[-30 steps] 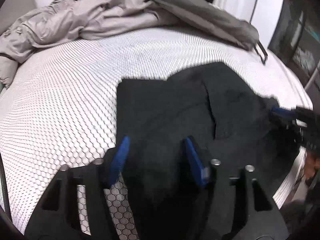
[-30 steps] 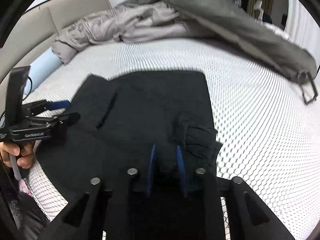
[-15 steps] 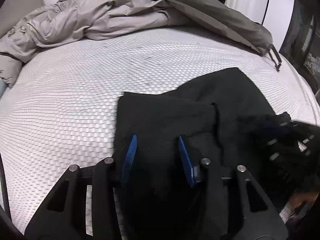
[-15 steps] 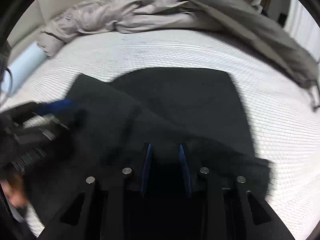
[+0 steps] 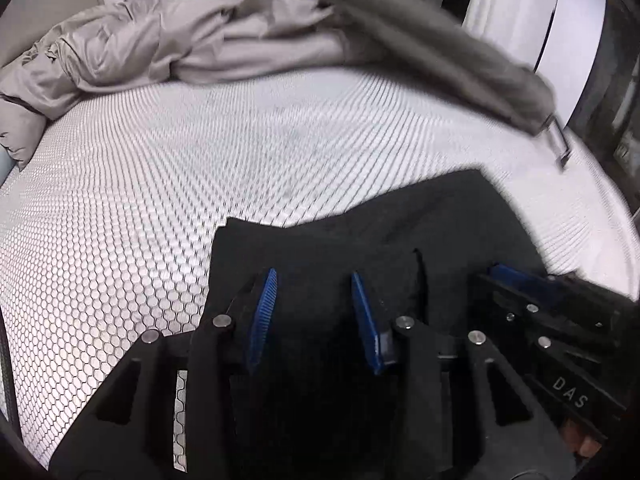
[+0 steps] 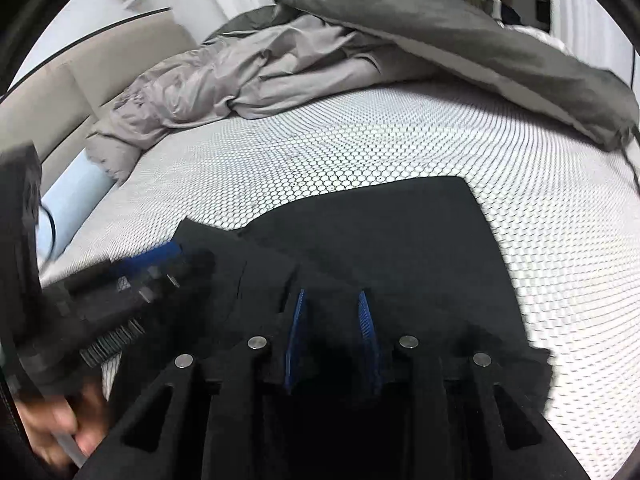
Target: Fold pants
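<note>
Black pants [image 5: 360, 240] lie partly folded on the white honeycomb mattress [image 5: 160, 184]; they also show in the right wrist view [image 6: 380, 240]. My left gripper [image 5: 314, 312] sits over the pants' near left part with jaws apart and dark cloth between the blue pads. My right gripper [image 6: 332, 332] has its jaws narrowly apart around a raised fold of the pants. The right gripper also shows at the right of the left wrist view [image 5: 532, 292]. The left gripper shows blurred at the left of the right wrist view [image 6: 152, 264].
A crumpled grey duvet [image 6: 248, 76] and a dark grey cover [image 6: 460, 44] lie piled at the far end of the bed. A light blue pillow [image 6: 72, 204] lies by the beige headboard [image 6: 52, 92]. A strap buckle [image 5: 558, 144] hangs at the bed's right edge.
Both grippers have carried the near edge of the pants forward over the rest, and the two grippers have come closer together. The right gripper's jaws have widened slightly.
</note>
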